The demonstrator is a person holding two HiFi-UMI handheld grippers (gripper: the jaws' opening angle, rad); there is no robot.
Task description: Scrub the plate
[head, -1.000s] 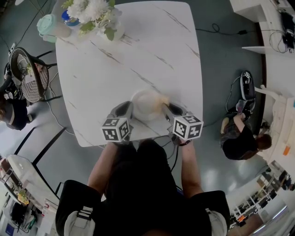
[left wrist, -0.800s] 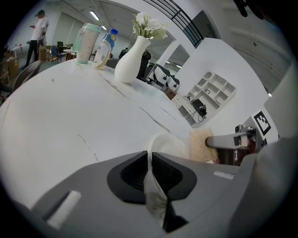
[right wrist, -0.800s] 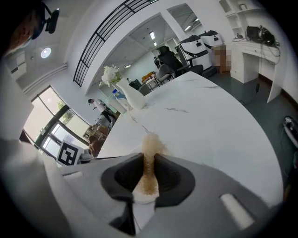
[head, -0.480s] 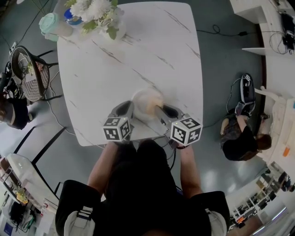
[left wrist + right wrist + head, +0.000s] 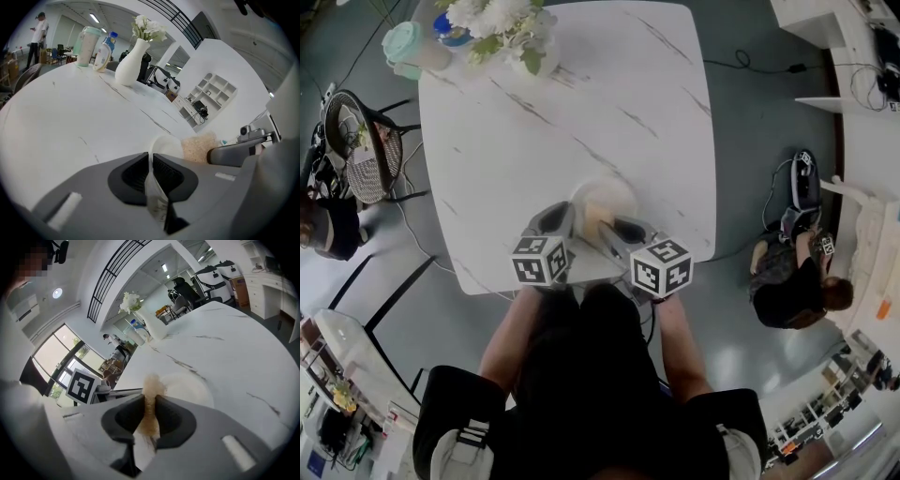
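A pale round plate [image 5: 605, 198] lies on the white marble table [image 5: 581, 103] near its front edge. My left gripper [image 5: 560, 222] is shut on the plate's left rim. In the left gripper view the thin rim [image 5: 152, 174] stands pinched between the dark pads [image 5: 133, 173]. My right gripper [image 5: 612, 231] is shut on a tan sponge [image 5: 150, 401] and holds it over the near part of the plate [image 5: 188, 385]. From the left gripper view the sponge [image 5: 199, 146] shows just right of the plate [image 5: 165, 144], with the right gripper [image 5: 234, 151] behind it.
A white vase of flowers [image 5: 516, 37], a bottle [image 5: 442, 30] and a mint-lidded jar [image 5: 405, 47] stand at the far left corner. A wicker chair [image 5: 356, 150] is left of the table. A person [image 5: 792, 281] sits on the floor to the right.
My right gripper has carried the sponge leftward and toward me, from the plate's right rim to its near middle. The left gripper and plate have stayed put.
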